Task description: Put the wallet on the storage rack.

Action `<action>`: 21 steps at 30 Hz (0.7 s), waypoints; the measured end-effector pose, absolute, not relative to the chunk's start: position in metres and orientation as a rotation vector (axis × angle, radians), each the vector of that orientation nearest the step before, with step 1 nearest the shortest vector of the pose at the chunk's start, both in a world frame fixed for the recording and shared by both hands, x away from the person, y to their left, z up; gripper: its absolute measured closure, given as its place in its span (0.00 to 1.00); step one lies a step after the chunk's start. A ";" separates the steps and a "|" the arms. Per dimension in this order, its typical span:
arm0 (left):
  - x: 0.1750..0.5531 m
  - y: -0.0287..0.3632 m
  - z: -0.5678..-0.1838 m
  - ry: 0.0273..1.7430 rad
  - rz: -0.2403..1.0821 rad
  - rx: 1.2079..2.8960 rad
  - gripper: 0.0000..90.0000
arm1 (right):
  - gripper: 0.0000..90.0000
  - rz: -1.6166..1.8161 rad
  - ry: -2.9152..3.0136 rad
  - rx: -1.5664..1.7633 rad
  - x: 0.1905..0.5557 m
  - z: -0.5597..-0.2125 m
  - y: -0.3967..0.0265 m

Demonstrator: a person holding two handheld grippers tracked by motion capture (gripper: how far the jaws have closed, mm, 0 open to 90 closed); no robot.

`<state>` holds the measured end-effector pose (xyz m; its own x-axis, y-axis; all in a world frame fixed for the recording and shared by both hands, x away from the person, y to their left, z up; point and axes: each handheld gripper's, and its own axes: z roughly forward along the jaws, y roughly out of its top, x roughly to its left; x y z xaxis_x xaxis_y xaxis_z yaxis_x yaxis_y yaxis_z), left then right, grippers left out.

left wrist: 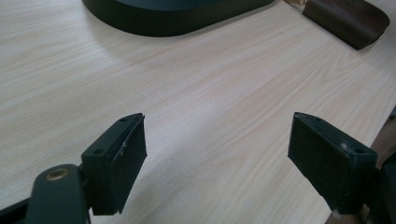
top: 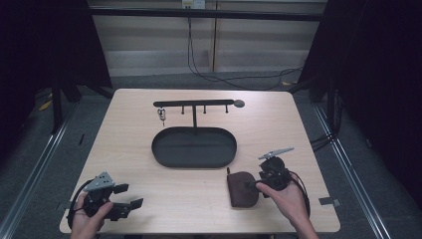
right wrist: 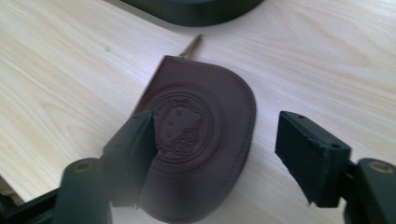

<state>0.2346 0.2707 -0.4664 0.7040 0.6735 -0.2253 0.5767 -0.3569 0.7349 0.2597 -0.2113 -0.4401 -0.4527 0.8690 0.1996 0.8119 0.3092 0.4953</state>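
Observation:
A brown leather pouch [top: 242, 189] [right wrist: 201, 121] with a stamped round emblem lies flat on the wooden table at the front right. My right gripper [top: 254, 183] [right wrist: 215, 140] hovers at its right side, open. One jaw is over the pouch's face and the other is past its curved edge, above bare wood. A small brass pull [right wrist: 192, 46] sticks out of the pouch's far corner. My left gripper [top: 130, 195] [left wrist: 217, 144] rests at the front left, open over bare table, with the pouch [left wrist: 350, 18] far off.
A black oval tray [top: 164, 154] [left wrist: 154, 23] sits mid-table. Behind it stands a black T-bar rack [top: 194, 103] with hooks, and a small ring [top: 161, 114] hangs from the left one. A grey tab [top: 328, 201] lies near the table's front right edge. Cables run across the floor behind the table.

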 end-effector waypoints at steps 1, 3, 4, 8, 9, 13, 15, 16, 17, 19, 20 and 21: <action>0.235 0.271 -0.466 0.950 0.145 2.059 0.21 | 0.29 0.816 2.493 1.597 0.265 -0.439 -0.210; 0.235 0.271 -0.466 0.951 0.146 2.059 0.21 | 0.28 0.794 2.504 1.596 0.266 -0.438 -0.210; 0.234 0.271 -0.466 0.955 0.151 2.057 0.21 | 0.27 0.767 2.520 1.594 0.269 -0.437 -0.207; 0.234 0.273 -0.466 0.968 0.153 2.052 0.21 | 0.24 0.671 2.575 1.596 0.277 -0.436 -0.199; 0.234 0.273 -0.466 0.969 0.148 2.050 0.21 | 0.24 0.634 2.589 1.612 0.280 -0.436 -0.196; 0.234 0.274 -0.466 0.965 0.143 2.038 0.21 | 0.24 0.572 2.645 1.603 0.288 -0.439 -0.188; 0.234 0.274 -0.465 0.963 0.145 2.033 0.21 | 0.23 0.536 2.658 1.597 0.291 -0.439 -0.185; 0.234 0.274 -0.465 0.962 0.148 2.032 0.21 | 0.22 0.524 2.657 1.603 0.293 -0.440 -0.184; 0.234 0.274 -0.465 0.965 0.153 2.035 0.21 | 0.21 0.513 2.655 1.616 0.294 -0.440 -0.183; 0.234 0.275 -0.465 0.965 0.151 2.034 0.21 | 0.22 0.494 2.652 1.631 0.298 -0.442 -0.182; 0.233 0.275 -0.465 0.967 0.154 2.033 0.21 | 0.22 0.486 2.656 1.637 0.299 -0.444 -0.182; 0.234 0.275 -0.465 0.966 0.157 2.035 0.21 | 0.22 0.478 2.661 1.641 0.300 -0.445 -0.182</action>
